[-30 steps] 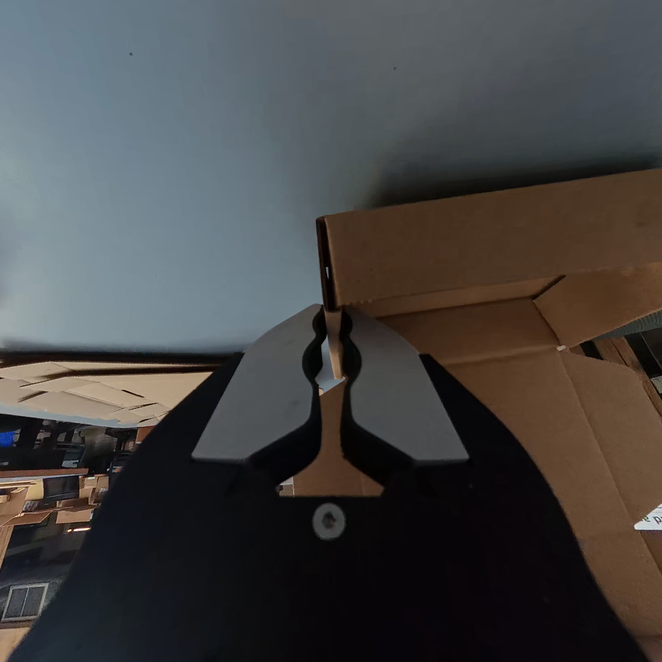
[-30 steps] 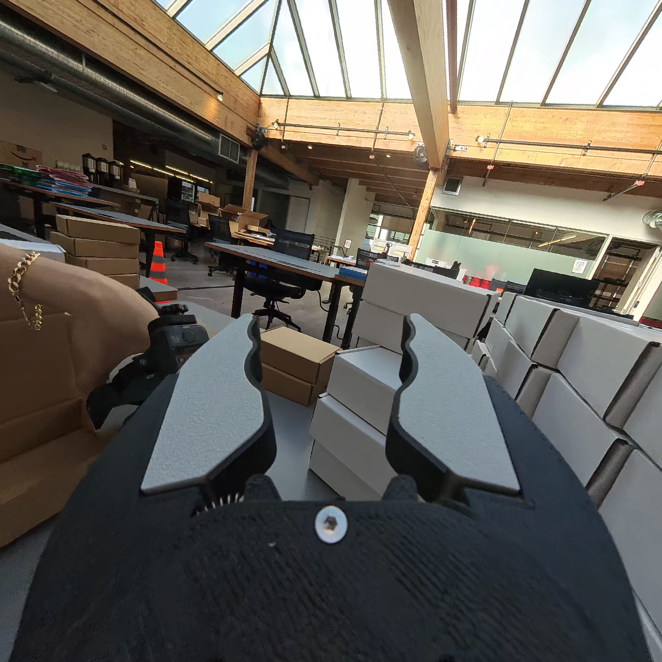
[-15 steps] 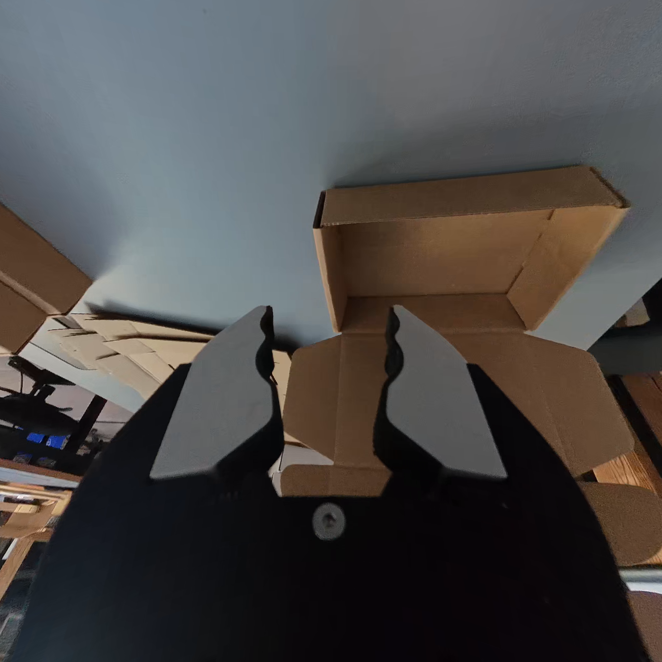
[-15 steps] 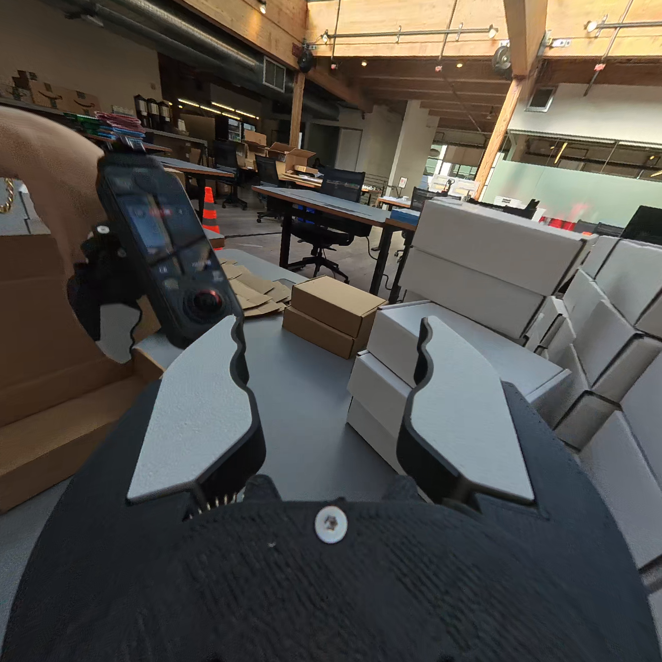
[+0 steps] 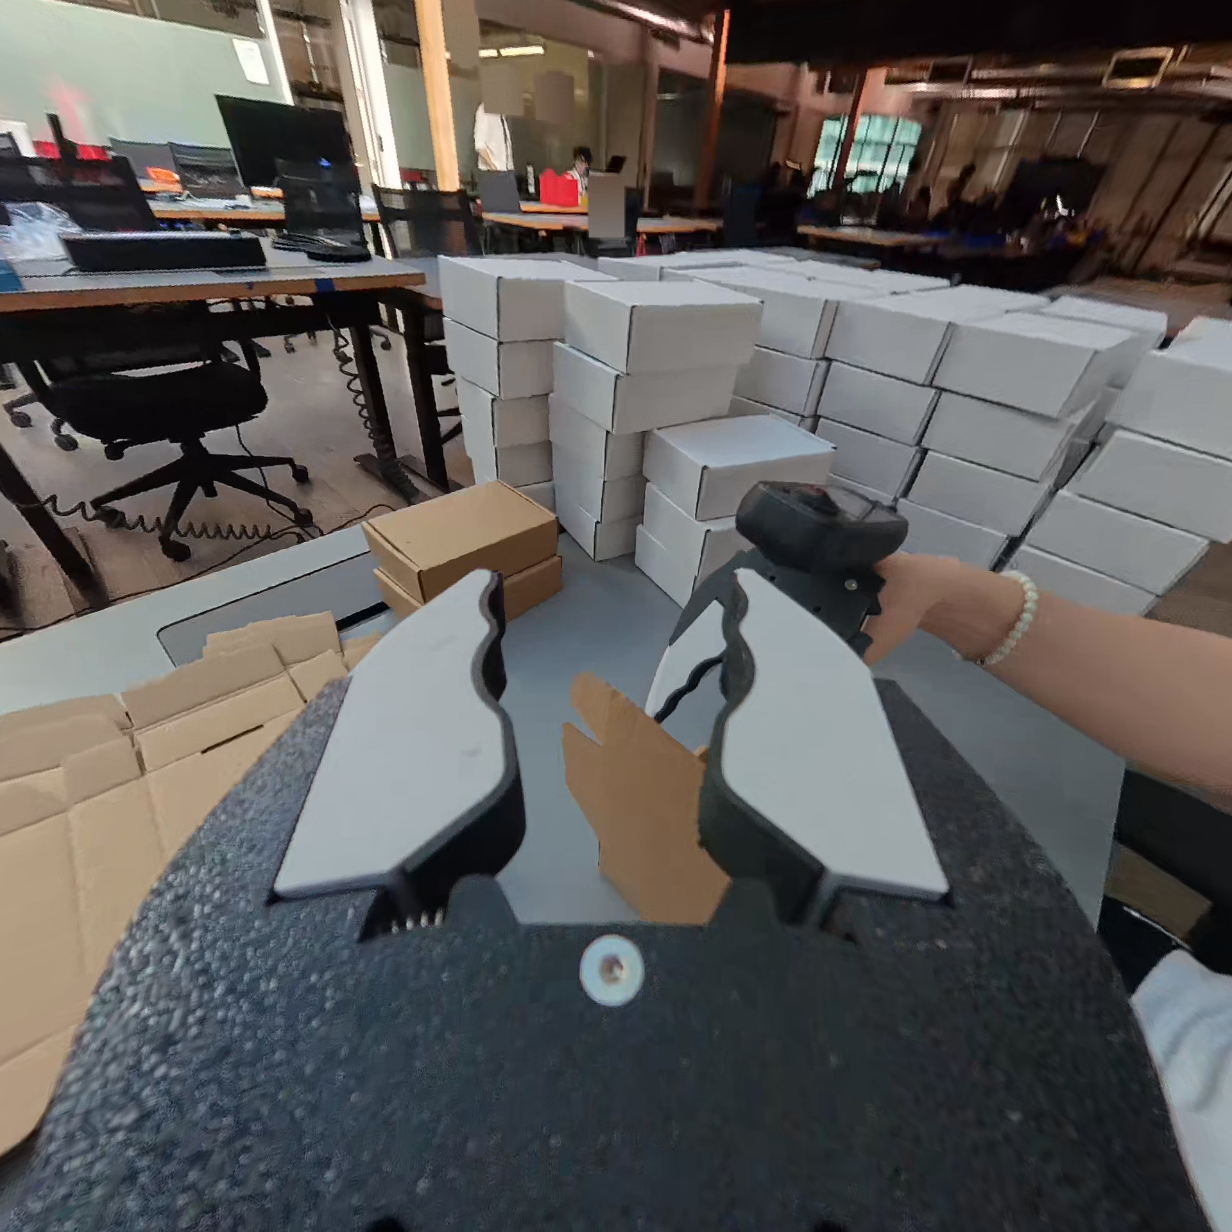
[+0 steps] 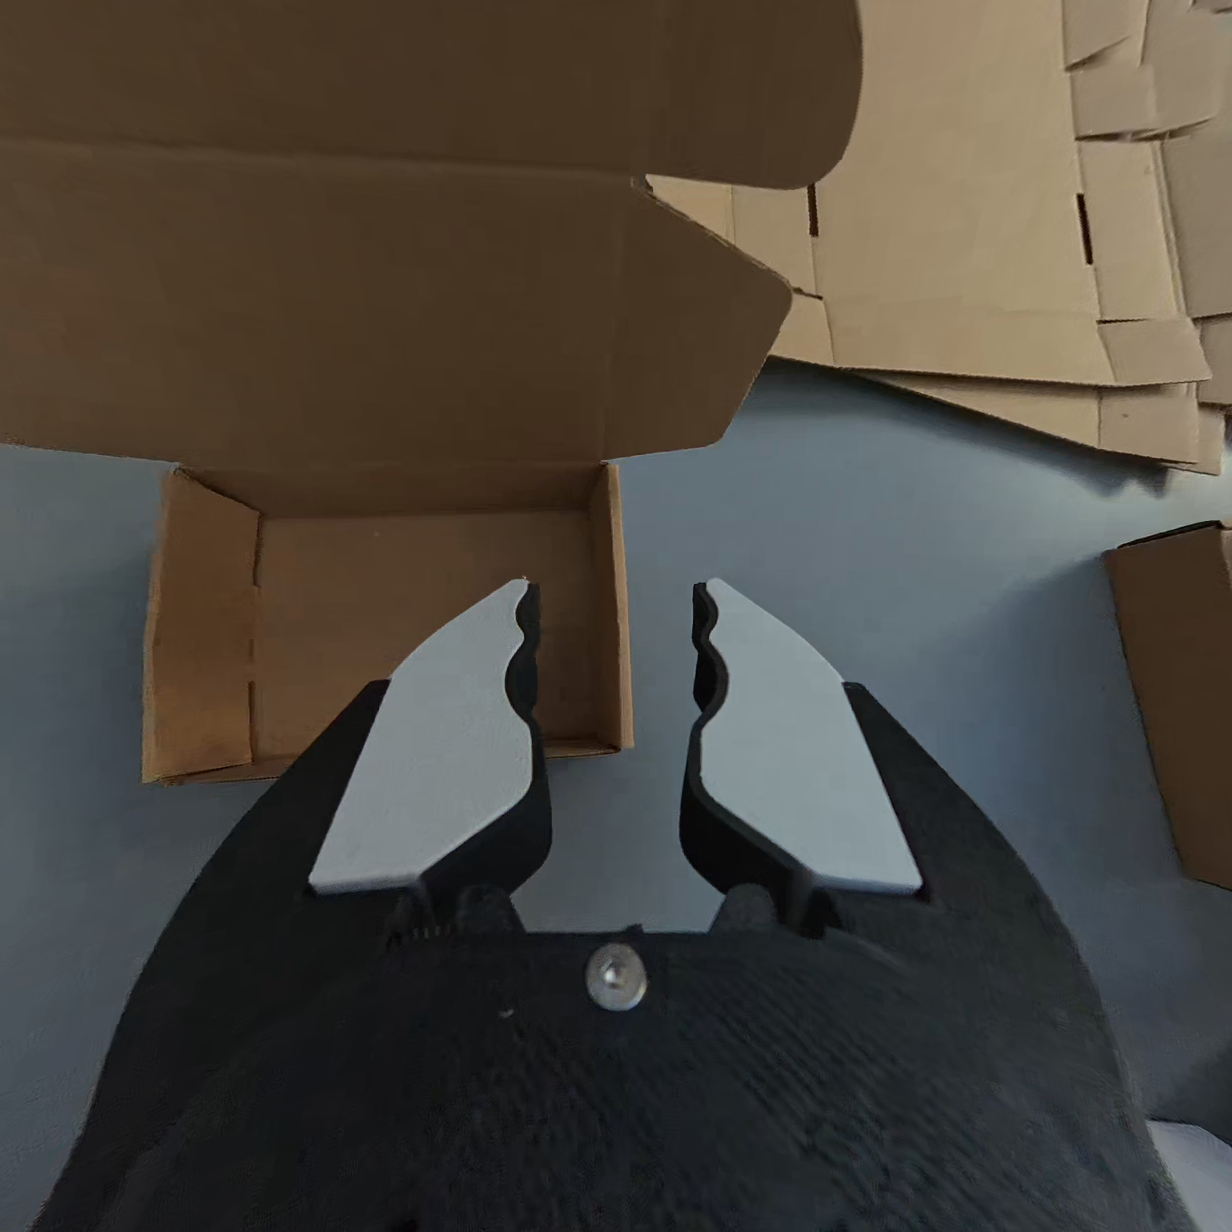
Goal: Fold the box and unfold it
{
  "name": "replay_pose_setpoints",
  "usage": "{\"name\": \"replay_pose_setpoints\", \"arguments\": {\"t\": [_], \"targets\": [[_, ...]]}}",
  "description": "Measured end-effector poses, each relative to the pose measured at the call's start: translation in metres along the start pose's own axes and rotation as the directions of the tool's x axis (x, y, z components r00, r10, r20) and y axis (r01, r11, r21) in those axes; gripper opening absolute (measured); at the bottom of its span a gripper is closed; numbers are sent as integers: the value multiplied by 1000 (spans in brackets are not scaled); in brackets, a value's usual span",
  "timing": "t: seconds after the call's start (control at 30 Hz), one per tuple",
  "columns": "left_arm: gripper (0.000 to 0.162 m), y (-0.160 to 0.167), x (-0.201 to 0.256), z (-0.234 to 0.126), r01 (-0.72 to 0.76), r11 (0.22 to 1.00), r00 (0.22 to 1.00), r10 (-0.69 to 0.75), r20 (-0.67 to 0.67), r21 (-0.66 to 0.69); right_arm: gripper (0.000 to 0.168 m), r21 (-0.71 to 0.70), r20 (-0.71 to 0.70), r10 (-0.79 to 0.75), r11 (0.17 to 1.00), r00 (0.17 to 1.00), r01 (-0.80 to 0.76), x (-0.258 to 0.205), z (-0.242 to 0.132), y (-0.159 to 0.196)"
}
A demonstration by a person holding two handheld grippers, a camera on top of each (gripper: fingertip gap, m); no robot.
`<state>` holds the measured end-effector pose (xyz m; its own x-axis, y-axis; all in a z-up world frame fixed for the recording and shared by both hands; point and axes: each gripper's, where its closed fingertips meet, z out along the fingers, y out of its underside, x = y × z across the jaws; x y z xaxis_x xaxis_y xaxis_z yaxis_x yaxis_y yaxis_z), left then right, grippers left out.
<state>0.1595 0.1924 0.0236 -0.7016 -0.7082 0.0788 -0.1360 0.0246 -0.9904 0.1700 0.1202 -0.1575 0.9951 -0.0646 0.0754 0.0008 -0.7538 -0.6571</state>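
Note:
The brown cardboard box sits on the grey table with its tray formed and its lid standing open behind. My right gripper is open and points down over the box. Its fingers straddle the box's right side wall, one finger over the inside and one outside. My left gripper is open and empty and looks across the table. A brown flap of the box rises in the gap between its fingers, ungripped. A hand holds the right gripper beyond it.
Flat cardboard blanks lie beside the box and also show in the left wrist view. Two closed brown boxes and stacks of white boxes stand at the far side. Another brown box is at the right.
My left gripper let go of the box wall, opened and swung up to face across the table. My right gripper tipped down from facing the room and now hangs over the box.

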Motion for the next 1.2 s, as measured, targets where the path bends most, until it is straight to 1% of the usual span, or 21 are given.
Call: {"name": "replay_pose_setpoints", "arguments": {"t": [0.03, 0.1, 0.2, 0.3, 0.33, 0.4, 0.47, 0.5, 0.53, 0.57, 0.6, 0.67, 0.73, 0.77, 0.83, 0.87, 0.93, 1.0, 1.1, 1.2], "targets": [[62, 6, -8, -12, 40, 998, 999, -41, 24, 46, 36, -49, 13, 0, 999, 1000, 1, 1, 10, 2], [62, 25, -21, -29, 81, 994, 994, -86, 64, 74, 22, -99, 52, 0, 995, 999, 5, -1, 28, 4], [64, 55, -37, -45, 123, 991, 984, -129, 120, 55, 20, -183, 83, 6, 983, 997, 9, -1, 47, 13], [63, 72, -42, -52, 165, 984, 978, -172, 116, 63, 18, -252, 103, -7, 967, 995, 33, 0, 62, 25], [63, 78, -44, -52, 177, 982, 976, -184, 119, 61, 18, -266, 115, -8, 963, 993, 38, -1, 66, 27], [62, 87, -46, -52, 189, 981, 974, -194, 115, 54, 8, -258, 149, -9, 965, 989, 47, -5, 70, 26], [62, 93, -50, -51, 205, 978, 970, -210, 126, 50, 7, -262, 158, 25, 965, 987, 17, -6, 69, 23], [61, 95, -51, -51, 209, 977, 968, -214, 130, 51, 7, -264, 123, 40, 965, 992, -6, -2, 67, 23], [61, 96, -52, -51, 210, 976, 967, -216, 138, 55, 7, -248, 57, 62, 968, 996, -46, 7, 64, 22], [61, 97, -54, -52, 209, 976, 965, -215, 149, 55, 6, -224, -22, 121, 967, 992, -123, 17, 57, 22], [61, 98, -55, -53, 202, 978, 965, -207, 162, 48, 6, -189, -115, 213, 954, 970, -232, 30, 47, 25], [60, 100, -59, -55, 183, 982, 964, -188, 190, 42, 6, -66, -287, 398, 899, 871, -432, 58, 23, 37], [59, 98, -58, -52, 193, 980, 962, -200, 186, 56, 7, 80, -377, 548, 822, 747, -563, 77, -2, 51], [59, 96, -54, -49, 204, 977, 963, -212, 168, 64, 7, 142, -401, 613, 776, 681, -615, 81, -12, 58], [59, 95, -45, -42, 212, 976, 966, -218, 139, 60, 7, 253, -393, 731, 669, 558, -699, 79, -25, 72], [58, 96, -39, -39, 206, 977, 969, -212, 130, 54, 7, 311, -395, 782, 608, 483, -730, 78, -33, 79], [58, 97, -28, -31, 198, 979, 974, -202, 107, 50, 7, 386, -449, 823, 530, 348, -755, 76, -49, 96], [59, 99, -16, -23, 198, 979, 977, -201, 77, 43, 7, 420, -534, 810, 504, 244, -755, 75, -63, 113], [59, 106, -2, -11, 196, 980, 979, -197, 48, 22, 8, 421, -579, 802, 445, 143, -790, 64, -62, 133], [58, 113, 11, 0, 190, 982, 982, -190, 19, -10, 7, 408, -568, 817, 388, 103, -826, 53, -49, 144]]}}
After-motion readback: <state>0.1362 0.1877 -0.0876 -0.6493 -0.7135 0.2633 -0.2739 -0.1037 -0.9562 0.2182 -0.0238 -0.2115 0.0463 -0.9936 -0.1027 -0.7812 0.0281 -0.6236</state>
